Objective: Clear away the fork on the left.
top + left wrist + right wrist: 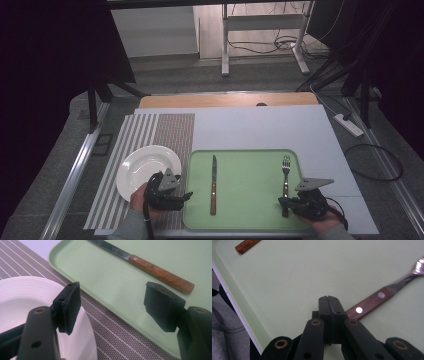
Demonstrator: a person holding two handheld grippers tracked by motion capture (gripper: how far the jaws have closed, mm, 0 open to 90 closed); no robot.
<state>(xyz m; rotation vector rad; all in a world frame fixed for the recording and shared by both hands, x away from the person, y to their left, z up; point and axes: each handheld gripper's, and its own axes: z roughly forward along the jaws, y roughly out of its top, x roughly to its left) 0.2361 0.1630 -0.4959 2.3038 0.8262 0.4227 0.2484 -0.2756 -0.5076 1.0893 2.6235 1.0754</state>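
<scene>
- Grippers sit at the near edge of the table, one in each of the person's hands, with a green tray (250,165) between and under them.
- The left gripper (186,196) hovers over the striped placemat (150,131), its jaws standing wide apart with nothing between them; in the left gripper view one pad hangs above the rim of the white plate (22,297) and the other above the tray's edge.
- The right gripper (282,201) is low over the tray's near right part, jaws pressed fully together and gripping nothing.
- The fork (285,182) lies flat on the tray, tines pointing away from the person; its wooden handle (368,305) runs just beside the closed jaw tips, and whether they touch it I cannot tell.
- The knife (213,184) lies on the tray's left part, blade away, wooden handle toward the person, well apart from the fork.
</scene>
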